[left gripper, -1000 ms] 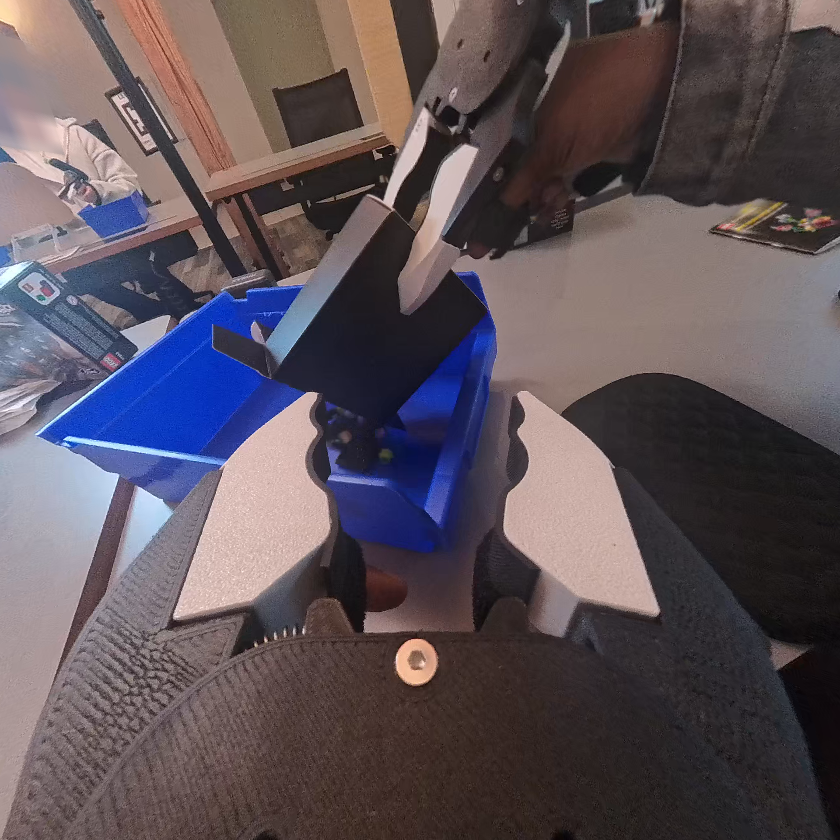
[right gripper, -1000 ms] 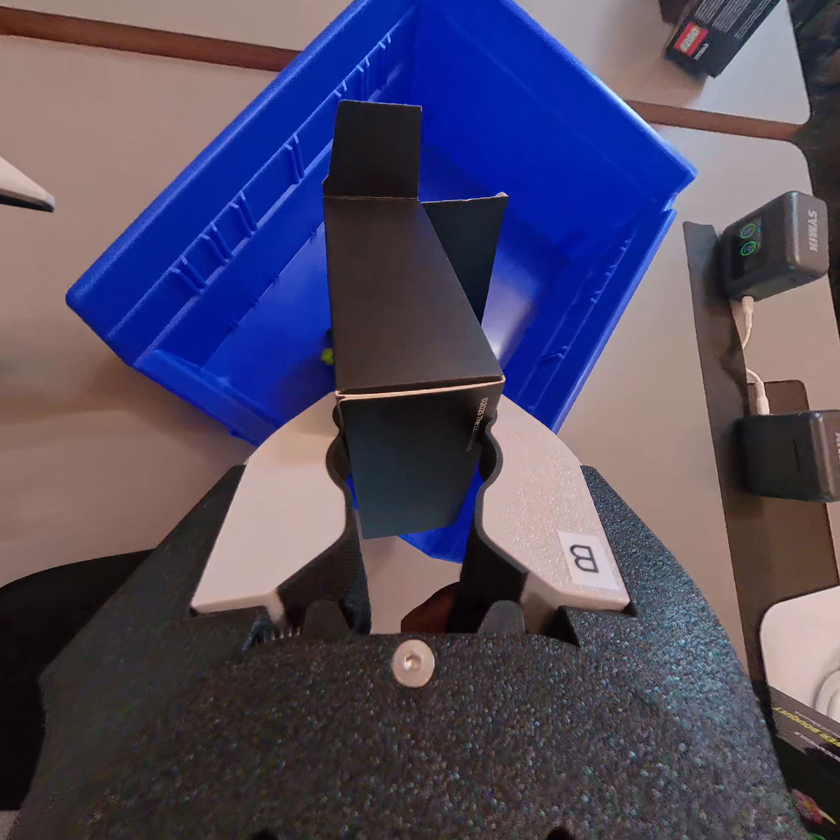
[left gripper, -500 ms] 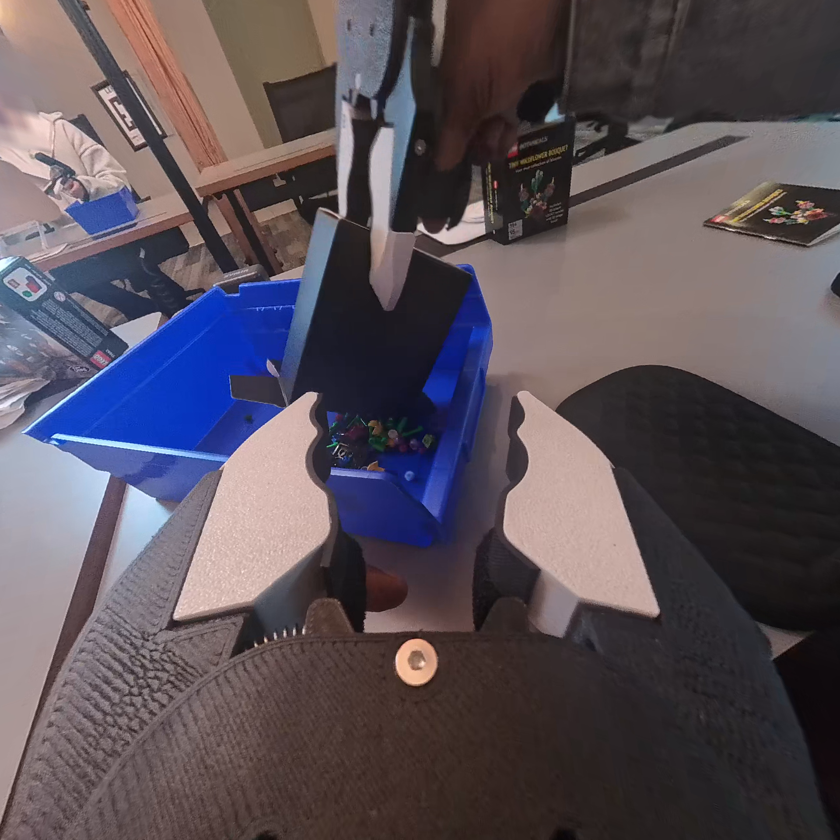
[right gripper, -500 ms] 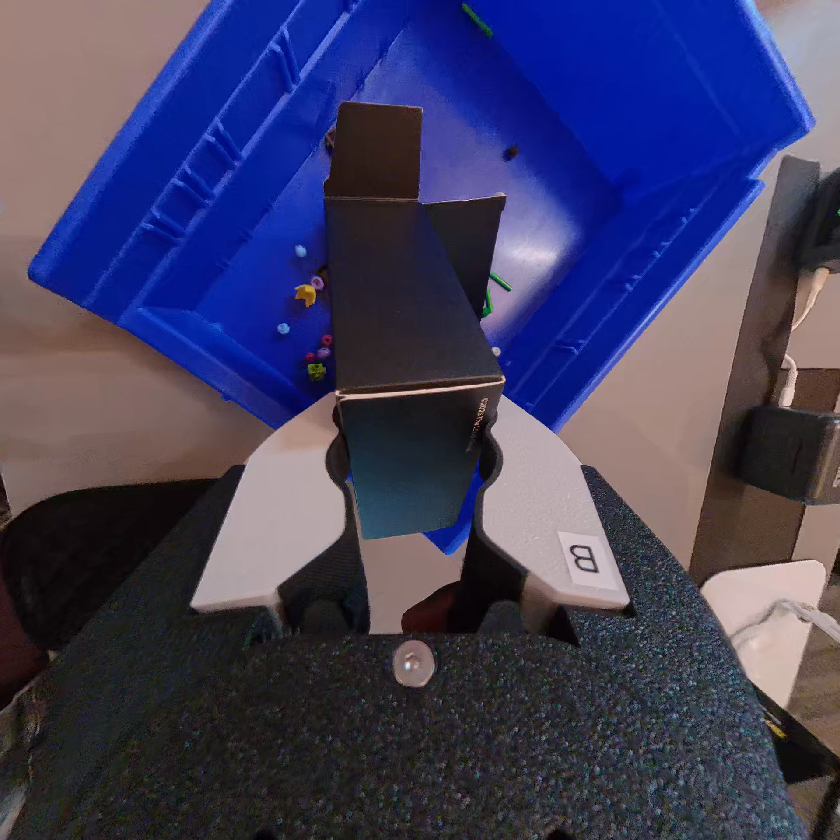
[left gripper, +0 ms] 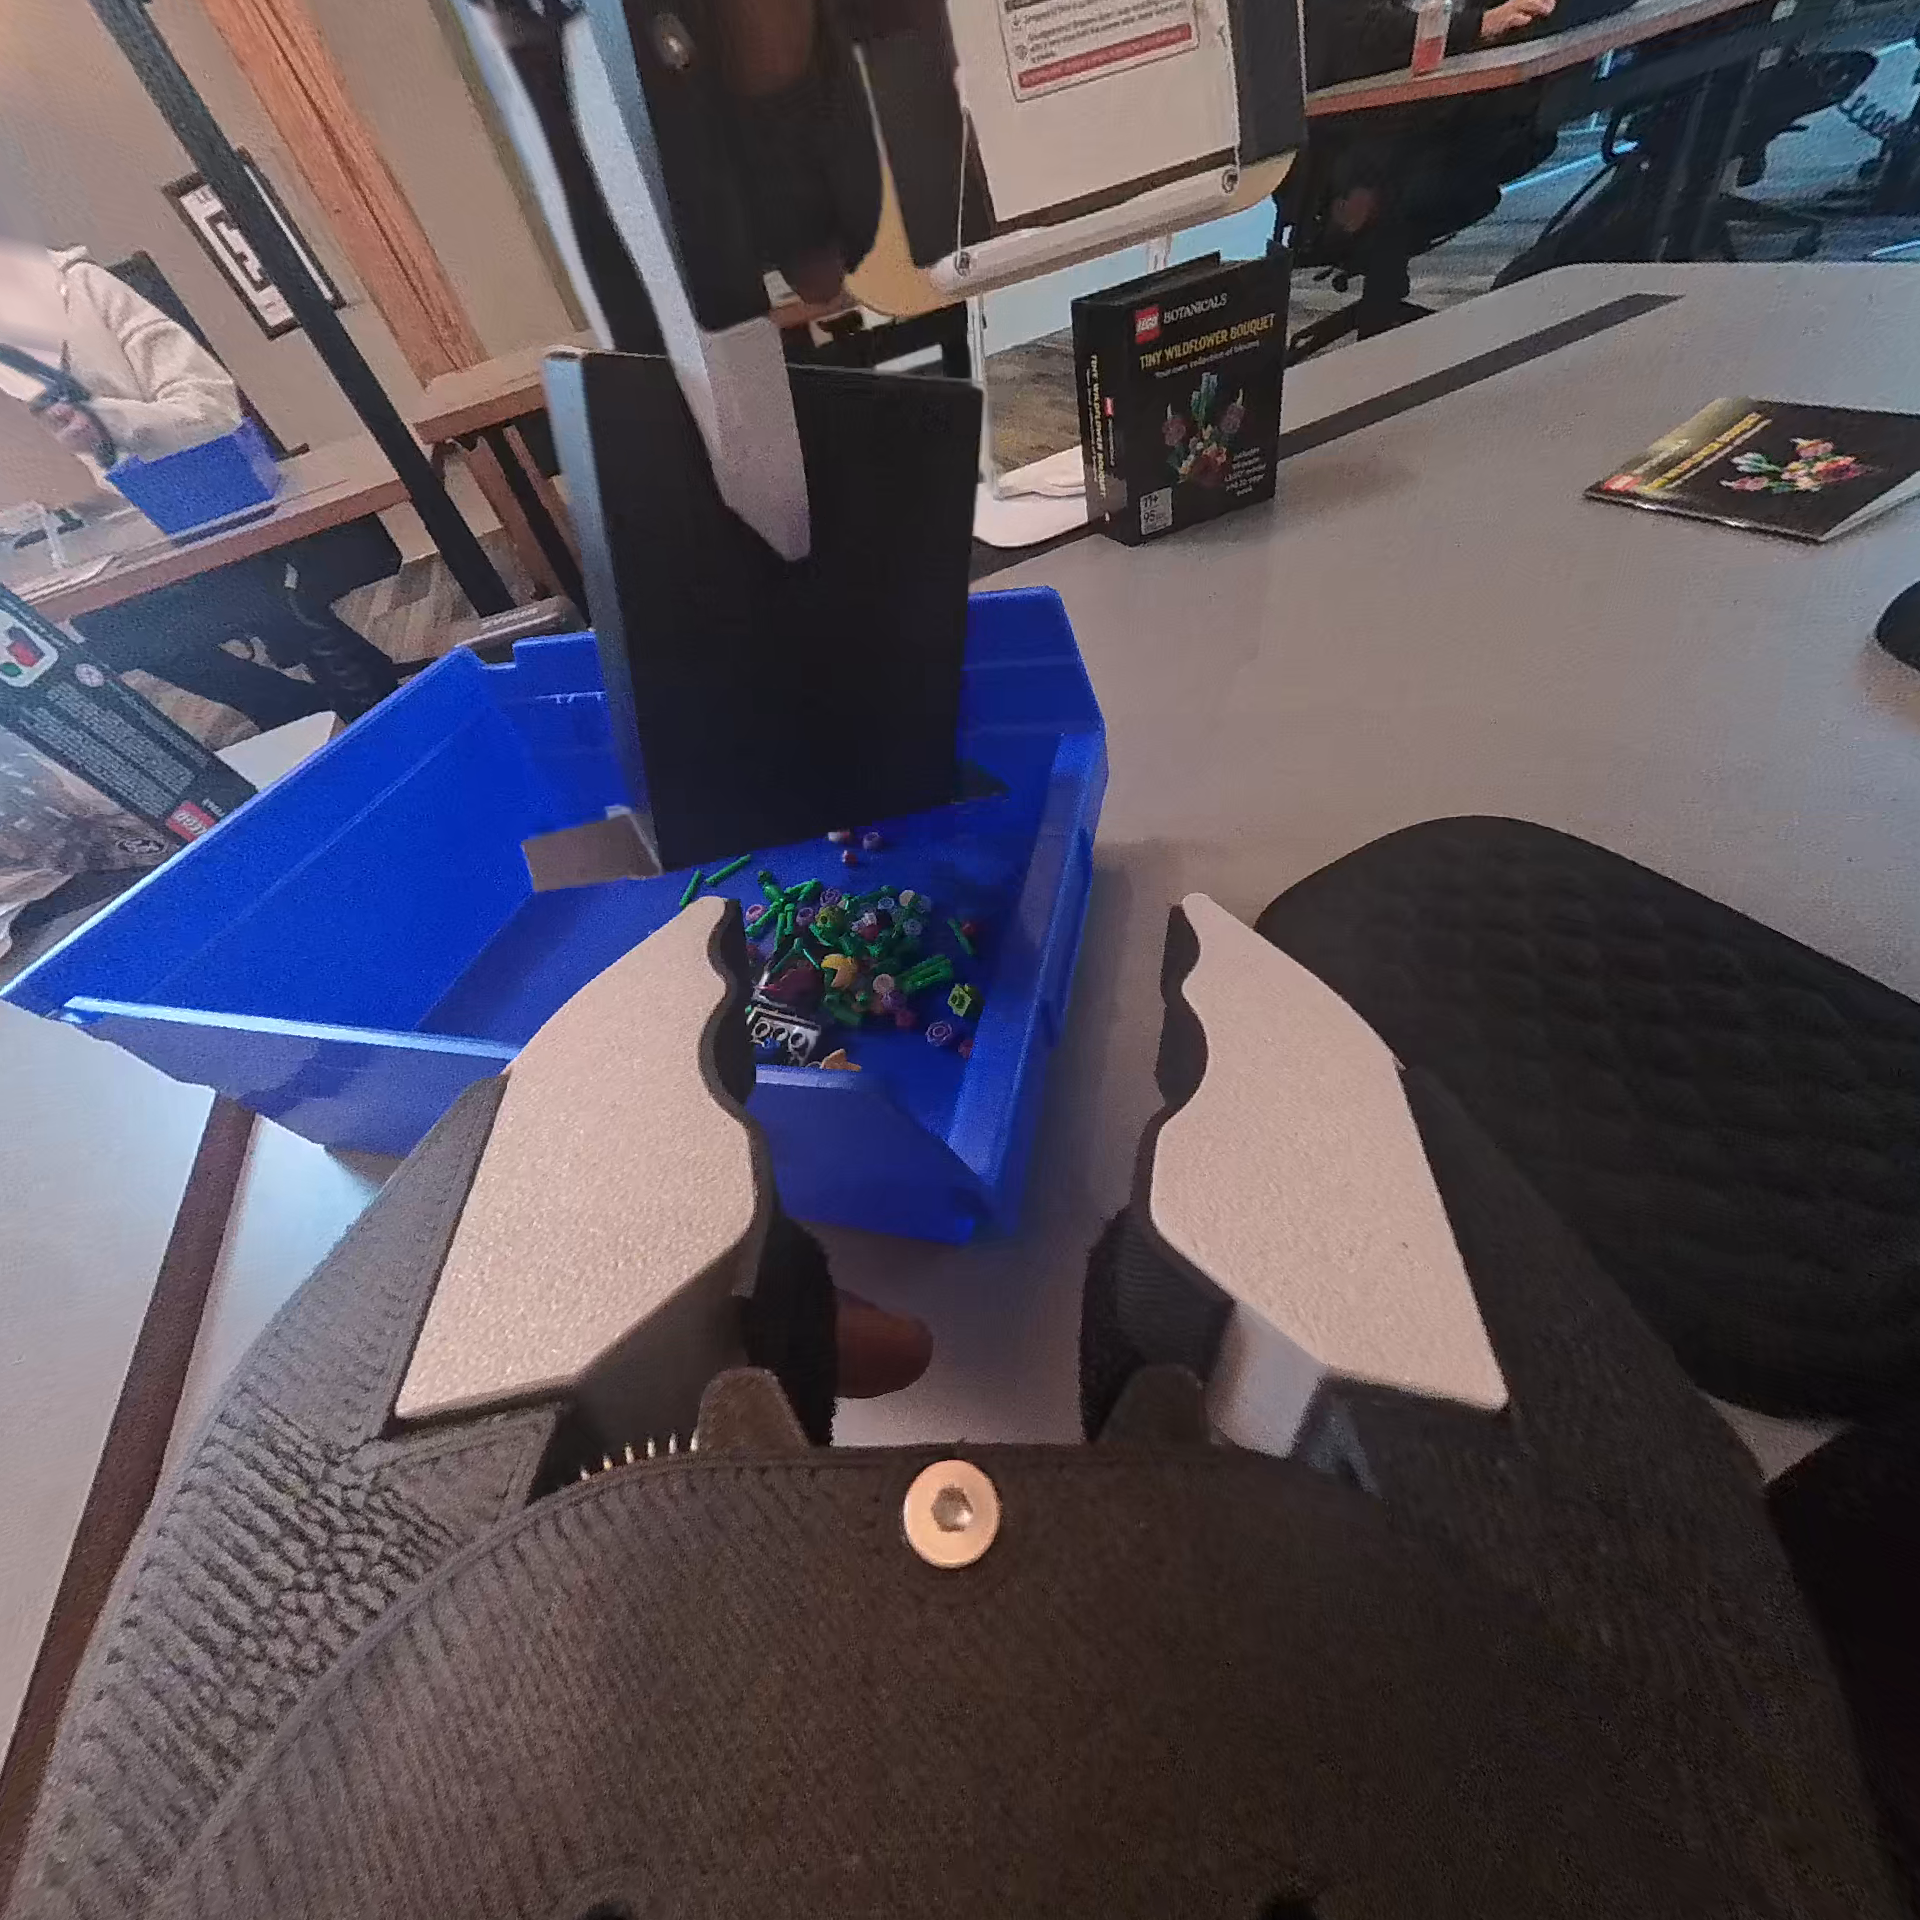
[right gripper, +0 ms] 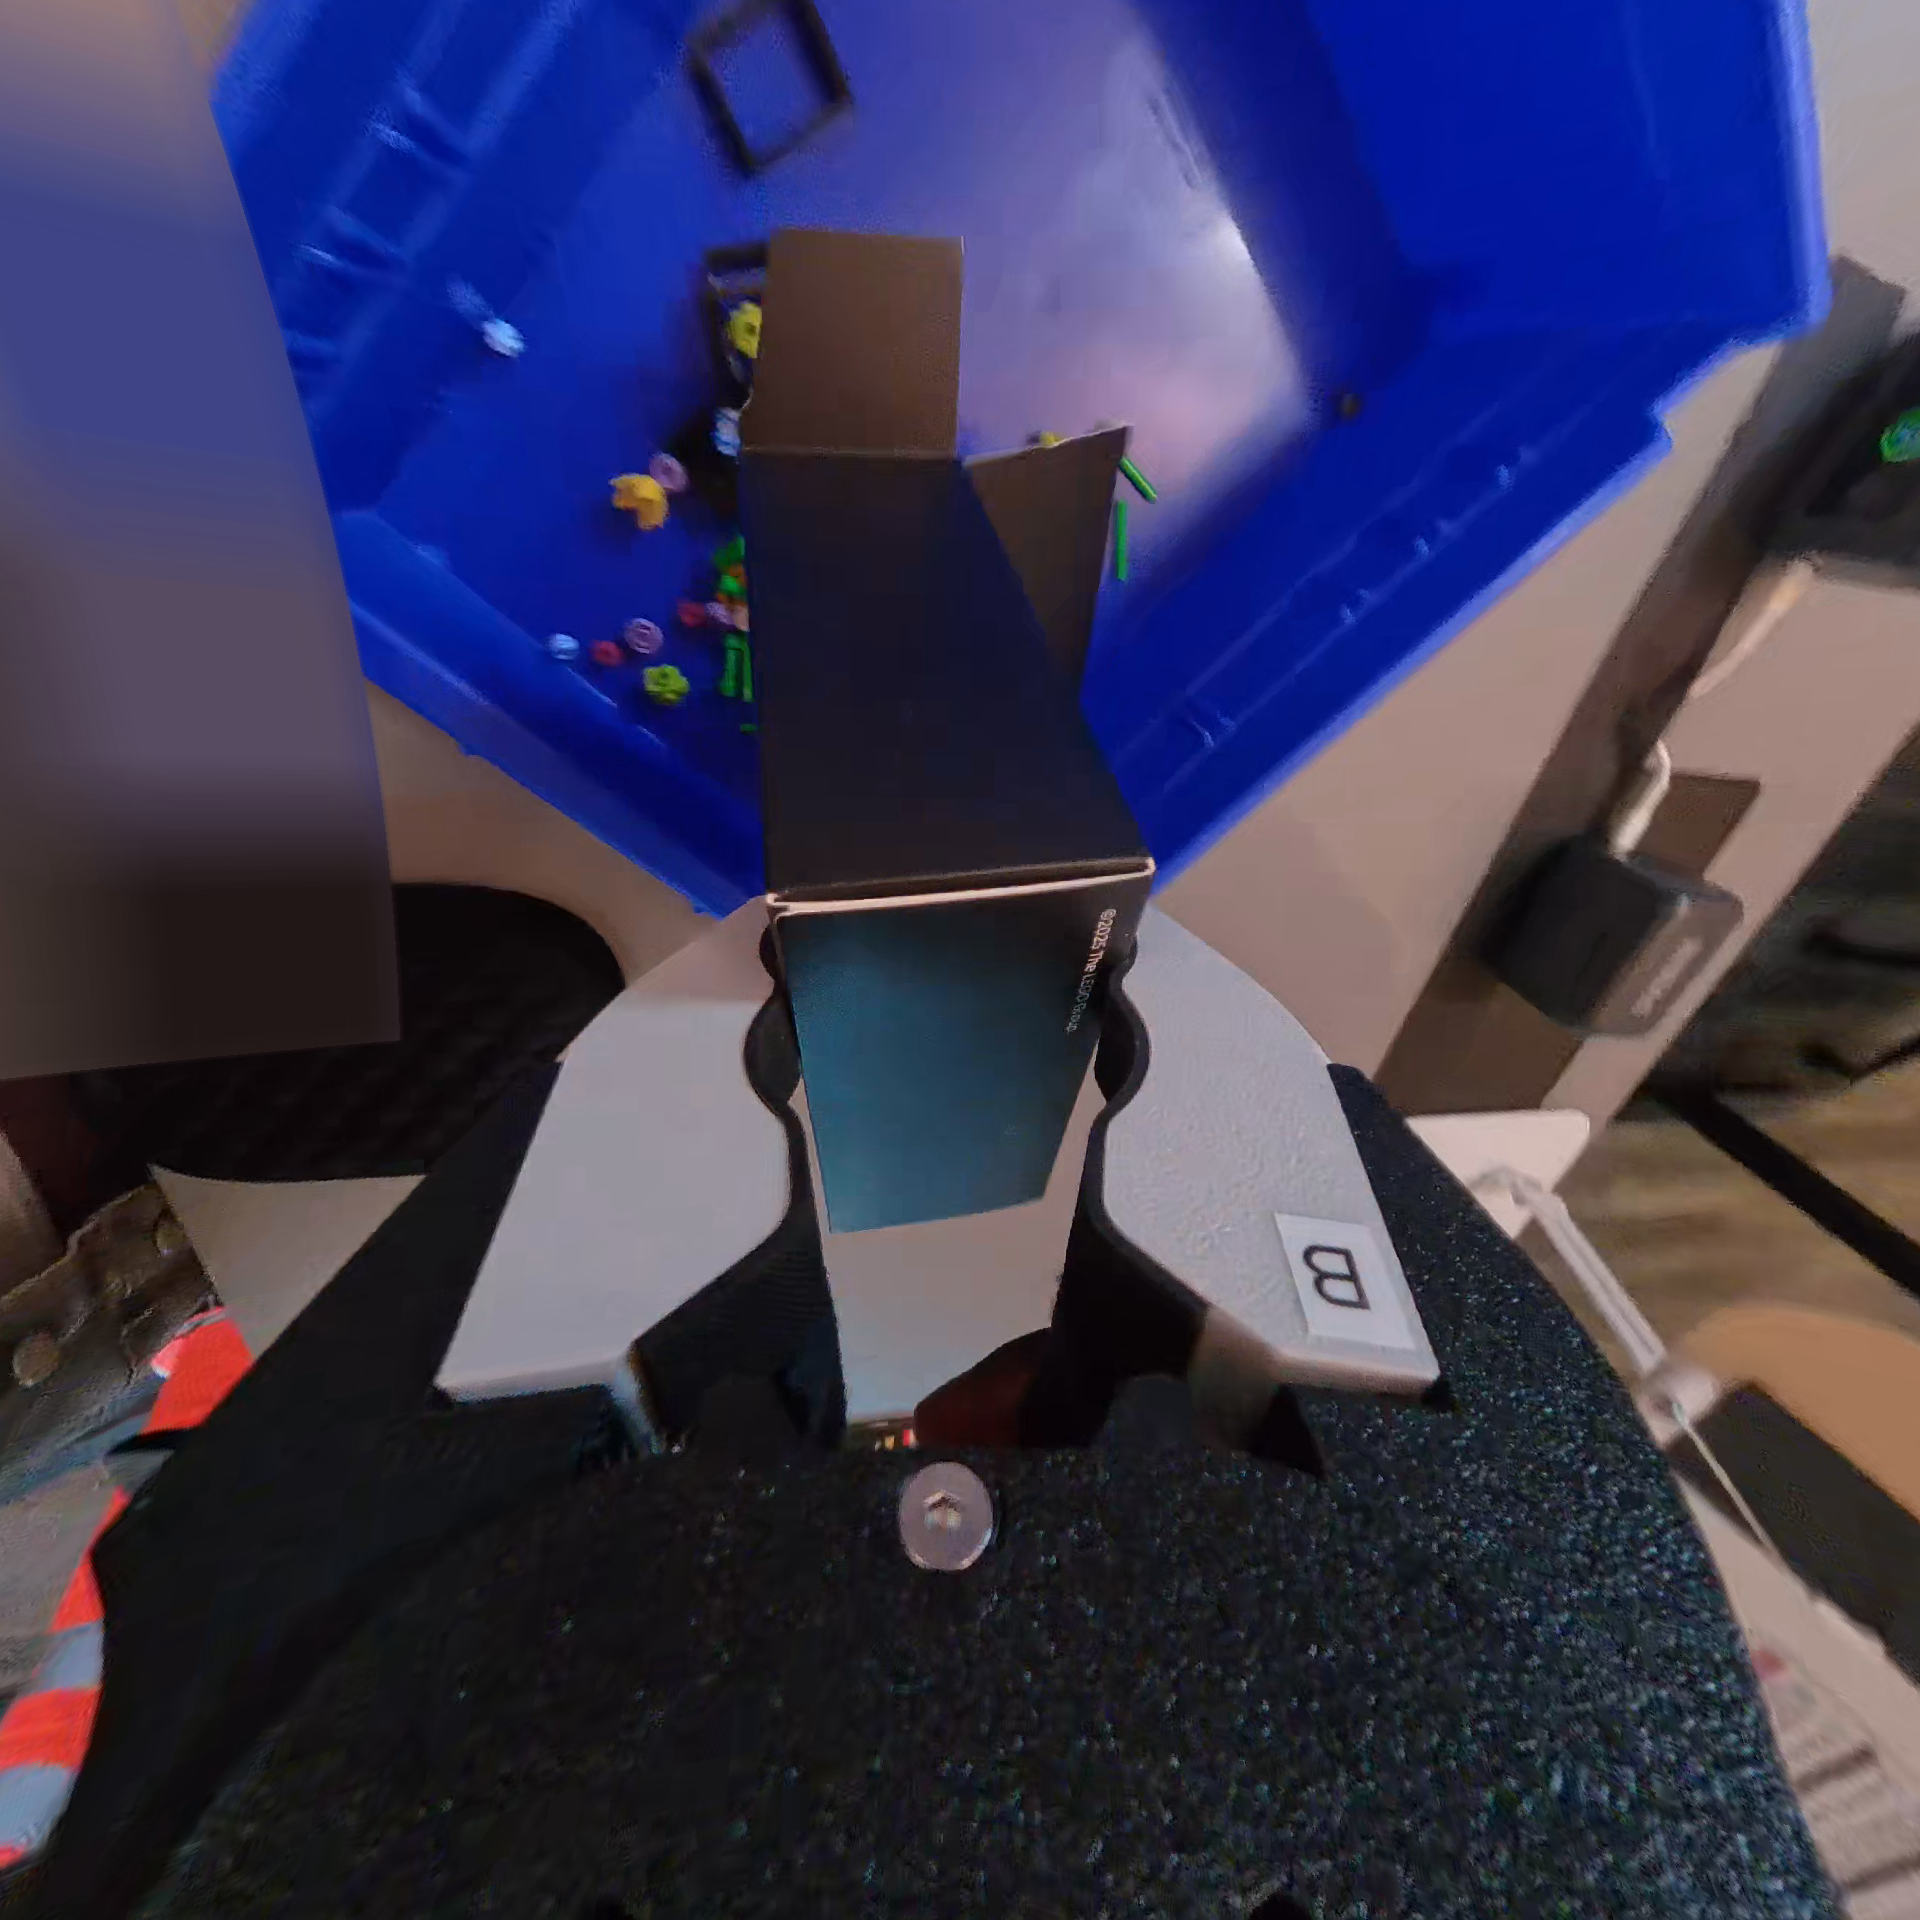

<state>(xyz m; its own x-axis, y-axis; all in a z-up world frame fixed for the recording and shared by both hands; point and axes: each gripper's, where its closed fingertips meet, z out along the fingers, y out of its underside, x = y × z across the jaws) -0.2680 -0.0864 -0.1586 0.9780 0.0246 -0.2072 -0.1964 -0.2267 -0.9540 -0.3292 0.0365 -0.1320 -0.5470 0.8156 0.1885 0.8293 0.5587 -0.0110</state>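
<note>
A grey table (left gripper: 1455, 665) carries a blue plastic bin (left gripper: 312, 935). Above the bin hangs a black cardboard box (right gripper: 935, 727), upended with its flaps open downward, clamped at its closed end between both pads of the right gripper (right gripper: 940, 997). The left gripper (left gripper: 956, 997) hovers by the bin's near corner, jaws spread wide with nothing in them. Small coloured toy bricks (left gripper: 862, 956) lie heaped on the bin floor beneath the box.

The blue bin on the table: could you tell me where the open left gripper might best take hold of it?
Probably the blue bin's low near wall, taken from above: it is thin, straight and unobstructed, nearest the left gripper.
</note>
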